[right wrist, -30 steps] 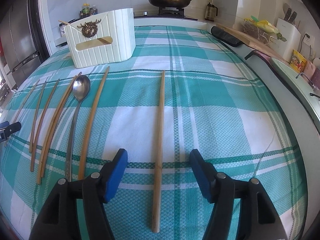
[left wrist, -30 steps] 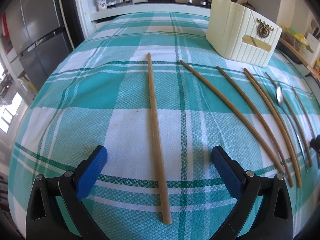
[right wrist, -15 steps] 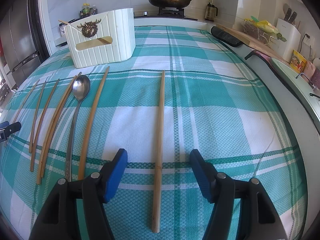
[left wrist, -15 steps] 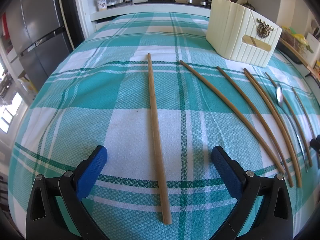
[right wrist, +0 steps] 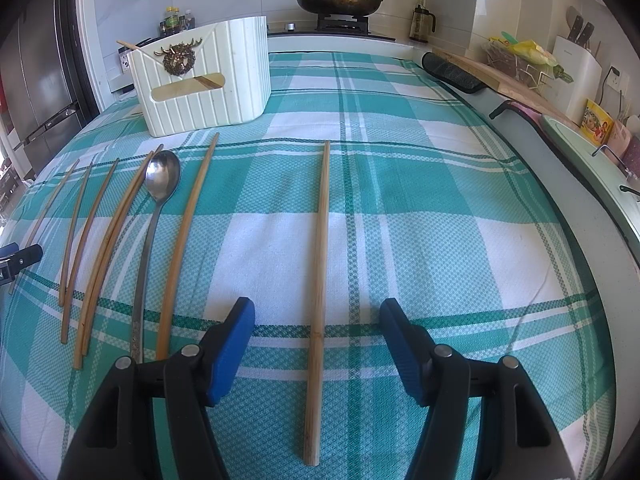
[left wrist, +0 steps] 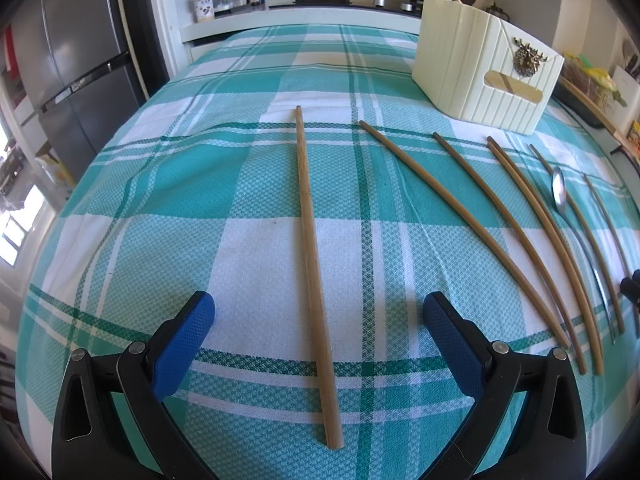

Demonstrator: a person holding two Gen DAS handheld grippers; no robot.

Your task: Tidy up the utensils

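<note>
Several wooden chopsticks and one metal spoon (right wrist: 160,178) lie in a row on a green plaid tablecloth (left wrist: 192,184). My left gripper (left wrist: 318,320) is open, and one chopstick (left wrist: 310,248) lies between its fingers. My right gripper (right wrist: 316,320) is open, and another chopstick (right wrist: 320,264) lies between its fingers. A cream ribbed utensil box (right wrist: 208,76) stands at the back, with something wooden inside; it also shows in the left wrist view (left wrist: 484,68). The spoon (left wrist: 560,196) shows at the right of the left wrist view.
A fridge (left wrist: 76,60) stands at the left. A stove with a frying pan (right wrist: 338,0) is behind the table. A counter with a knife block (right wrist: 576,64) and a cutting board (right wrist: 496,76) runs along the right. The table edge curves at the right.
</note>
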